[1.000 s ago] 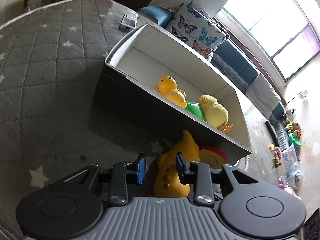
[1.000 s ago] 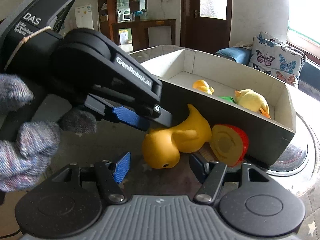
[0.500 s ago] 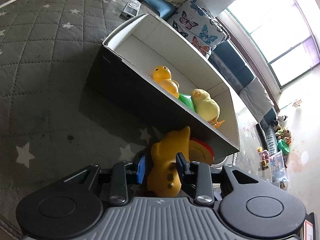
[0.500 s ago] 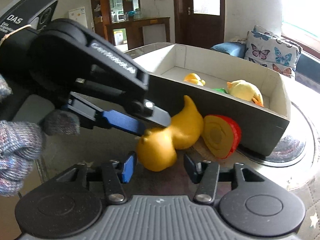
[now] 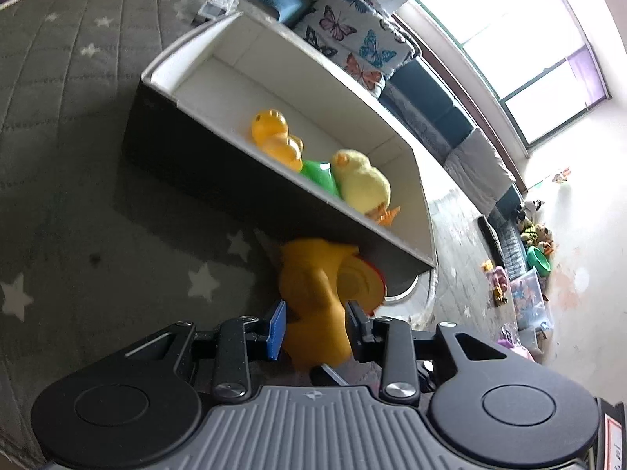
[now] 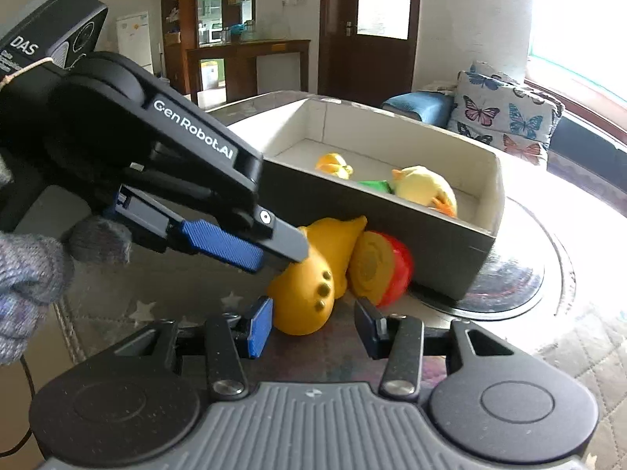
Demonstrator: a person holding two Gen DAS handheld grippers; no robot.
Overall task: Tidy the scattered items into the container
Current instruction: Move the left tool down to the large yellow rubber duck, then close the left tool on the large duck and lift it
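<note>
Left tongs (image 5: 315,327) grip the yellow toy (image 5: 313,305), long axis running toward the box (image 5: 274,192); right tongs (image 6: 313,327), closing, flank its near end without pressing.

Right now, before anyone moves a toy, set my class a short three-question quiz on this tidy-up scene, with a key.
1. What sits between the jaws of the left gripper? A) the yellow toy B) the red-and-yellow round toy C) nothing
2. True or false: the box is empty.
3. How many toys can you see inside the box?

Key
1. A: the jaws are clamped on its two sides.
2. False.
3. Three: an orange duck, a green toy and a plush chick.
</note>
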